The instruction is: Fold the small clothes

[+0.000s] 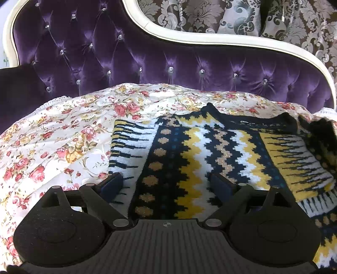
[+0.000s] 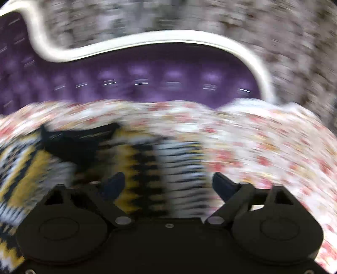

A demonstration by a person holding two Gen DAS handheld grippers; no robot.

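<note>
A knitted garment (image 1: 189, 156) in navy, yellow and white zigzag bands lies spread on a floral bedsheet (image 1: 52, 143). Its right part is folded over itself. My left gripper (image 1: 168, 183) is open, low over the garment's near left part, holding nothing. The right wrist view is blurred by motion. In it the same garment (image 2: 137, 160) lies to the left and centre. My right gripper (image 2: 168, 185) is open above the garment's right edge, holding nothing.
A purple tufted headboard (image 1: 126, 59) with a white curved frame (image 1: 189, 38) stands behind the bed. Patterned wallpaper and cushions (image 1: 242, 19) are beyond it. The floral sheet extends to the right (image 2: 273, 143) of the garment.
</note>
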